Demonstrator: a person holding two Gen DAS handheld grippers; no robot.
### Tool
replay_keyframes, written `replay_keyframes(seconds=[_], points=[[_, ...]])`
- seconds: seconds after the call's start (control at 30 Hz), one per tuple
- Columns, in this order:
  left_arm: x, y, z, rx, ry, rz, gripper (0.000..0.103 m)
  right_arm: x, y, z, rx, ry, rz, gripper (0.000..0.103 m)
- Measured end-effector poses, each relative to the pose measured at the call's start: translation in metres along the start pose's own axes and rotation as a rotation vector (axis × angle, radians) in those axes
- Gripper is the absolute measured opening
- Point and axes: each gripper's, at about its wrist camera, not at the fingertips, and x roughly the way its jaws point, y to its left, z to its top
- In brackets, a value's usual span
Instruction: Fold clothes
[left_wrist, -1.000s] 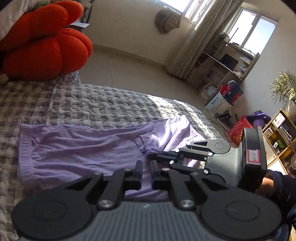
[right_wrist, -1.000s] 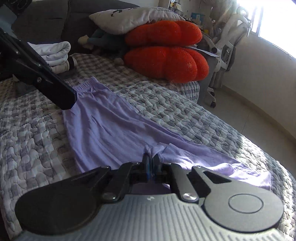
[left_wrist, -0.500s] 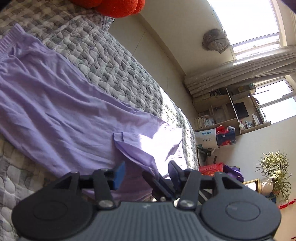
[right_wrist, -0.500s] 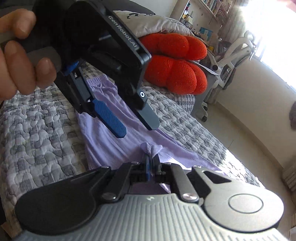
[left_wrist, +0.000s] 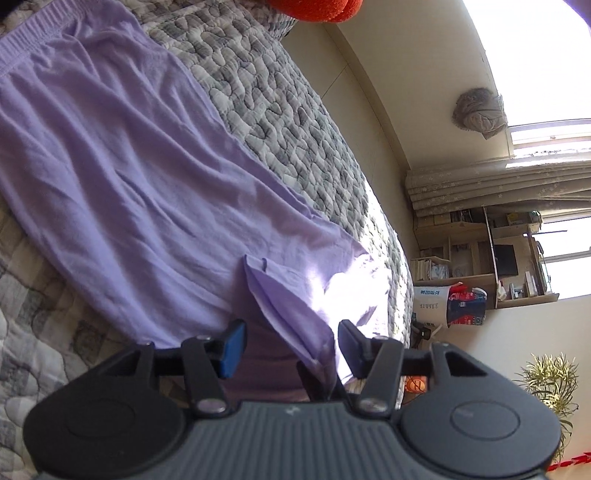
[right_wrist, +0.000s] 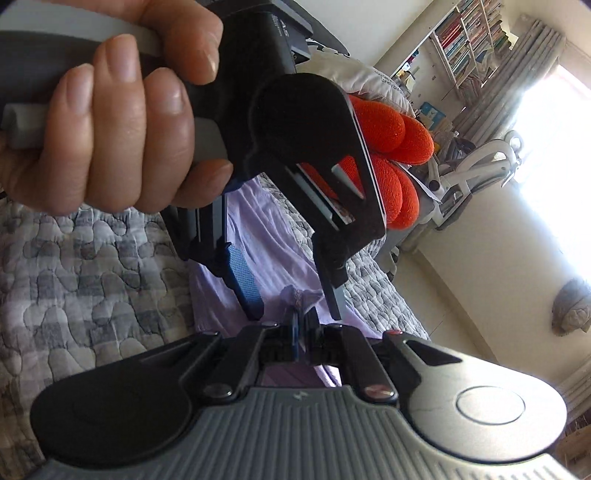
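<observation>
Left gripper (left_wrist: 289, 341) jaws now spread beside purple garment (left_wrist: 122, 177) (right gripper (right_wrist: 302, 322) pinching it).

- Your left wrist view catches a white carton (left_wrist: 432, 303) under the desk, with blue print too small to read.
- The red pack (left_wrist: 466, 308) beside it carries white marks, also illegible.
- On the pillow (right_wrist: 373, 79) in your right wrist view, dark lettering, not readable.

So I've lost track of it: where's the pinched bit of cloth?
In the right wrist view it sits low centre, shut in the right gripper, between the open left gripper's fingers, over the purple cloth.
</observation>
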Motion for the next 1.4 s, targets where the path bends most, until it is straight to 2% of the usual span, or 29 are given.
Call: replay_keyframes(seconds=[0.1, 0.13, 0.2, 0.27, 0.37, 0.43, 0.67, 0.87, 0.97, 1.07, 1.27, 1.4], points=[[-0.002, 0.001, 0.001, -0.007, -0.012, -0.014, 0.054, -0.003, 0.000, 0.003, -0.014, -0.038, -0.005, 0.007], [-0.003, 0.001, 0.002, -0.006, -0.014, -0.017, 0.050, -0.005, 0.001, 0.004, -0.021, -0.054, -0.005, 0.007], [-0.005, 0.002, 0.002, -0.007, -0.027, 0.004, 0.042, -0.009, 0.006, 0.005, -0.055, -0.082, -0.016, 0.007], [-0.008, 0.005, 0.003, -0.022, -0.048, 0.029, 0.024, -0.011, 0.012, 0.006, -0.094, -0.101, -0.031, 0.007], [-0.018, 0.009, 0.006, -0.035, -0.089, 0.047, 0.005, -0.010, 0.014, 0.007, -0.102, -0.101, -0.038, 0.007], [-0.027, 0.007, 0.009, -0.019, -0.127, 0.041, 0.002, -0.009, 0.015, 0.007, -0.104, -0.100, -0.040, 0.007], [-0.053, -0.018, 0.016, 0.139, -0.251, -0.003, 0.001, 0.000, 0.012, 0.024, -0.060, -0.119, -0.114, 0.007], [-0.067, -0.015, 0.033, 0.147, -0.300, 0.003, 0.001, 0.015, 0.014, 0.039, -0.029, -0.134, -0.126, 0.007], [-0.072, -0.019, 0.046, 0.195, -0.286, 0.022, 0.001, 0.026, 0.018, 0.049, -0.034, -0.137, -0.119, 0.007], [-0.074, -0.023, 0.063, 0.288, -0.259, 0.035, 0.001, 0.038, 0.021, 0.063, -0.011, -0.125, -0.097, 0.007], [-0.080, 0.001, 0.088, 0.324, -0.230, 0.074, 0.001, 0.063, 0.029, 0.087, 0.061, -0.110, -0.030, 0.007], [-0.092, 0.012, 0.097, 0.322, -0.254, 0.085, 0.001, 0.078, 0.028, 0.103, 0.127, -0.118, 0.002, 0.007]])
